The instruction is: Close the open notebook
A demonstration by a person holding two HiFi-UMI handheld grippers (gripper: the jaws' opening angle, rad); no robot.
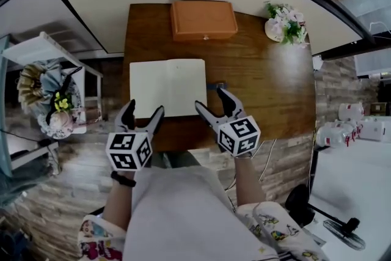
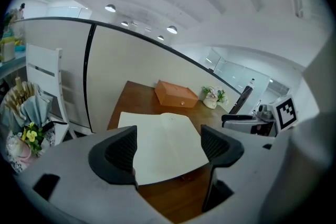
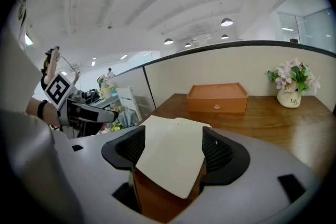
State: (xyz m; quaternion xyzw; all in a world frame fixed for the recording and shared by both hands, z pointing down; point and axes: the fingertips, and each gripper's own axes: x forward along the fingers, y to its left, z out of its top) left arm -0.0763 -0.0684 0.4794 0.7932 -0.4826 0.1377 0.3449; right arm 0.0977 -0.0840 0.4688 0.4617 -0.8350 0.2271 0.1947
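The notebook [image 1: 168,87] lies open and flat on the wooden table [image 1: 275,95], its blank cream pages facing up. My left gripper [image 1: 144,109] hovers at the notebook's near left edge, jaws open and empty. My right gripper [image 1: 211,99] hovers at its near right corner, also open and empty. In the left gripper view the notebook [image 2: 165,139] shows between the spread jaws of the left gripper [image 2: 168,149]. In the right gripper view the notebook [image 3: 173,157] sits just past the open right gripper [image 3: 173,152]. I cannot tell whether either gripper touches the pages.
An orange box [image 1: 203,19] stands at the table's far edge, and a flower pot [image 1: 284,24] at the far right corner. A partition wall runs behind the table. A white rack with a bouquet [image 1: 52,104] stands to the left.
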